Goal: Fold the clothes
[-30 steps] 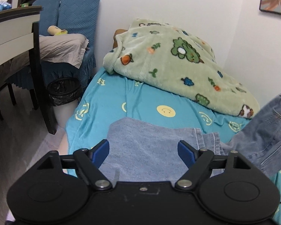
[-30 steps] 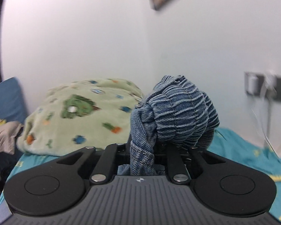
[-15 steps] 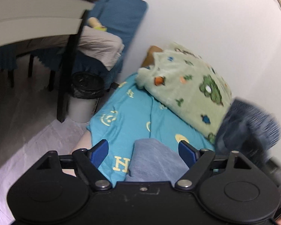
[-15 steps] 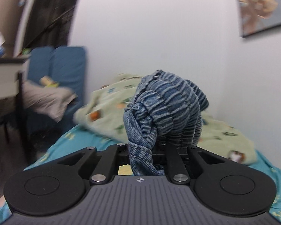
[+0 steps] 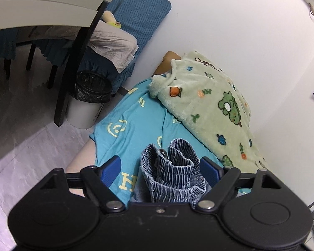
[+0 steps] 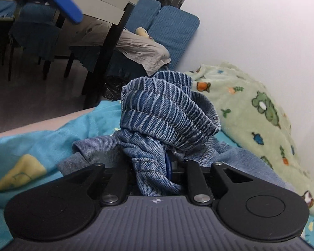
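Observation:
A pair of blue denim jeans lies on the turquoise bed sheet (image 5: 125, 129). My right gripper (image 6: 167, 167) is shut on the bunched elastic waistband of the jeans (image 6: 165, 113) and holds it just above the flat part of the jeans (image 6: 236, 156). In the left wrist view the same waistband (image 5: 171, 171) sits between the blue fingers (image 5: 111, 169) of my left gripper (image 5: 161, 169), which is open and not touching it. A blue finger of the left gripper shows at the top left of the right wrist view (image 6: 62, 4).
A green fleece blanket (image 5: 209, 104) lies along the white wall at the back of the bed. Off the bed's left end stand a bin with a black liner (image 5: 90, 98), a table with a dark leg (image 5: 77, 62) and blue chairs (image 5: 140, 14) with beige cloth.
My right gripper has carried the waistband to the left and down, over the flat jeans near the bed's left end. My left gripper has swung left and tilted; the waistband now sits between its fingers.

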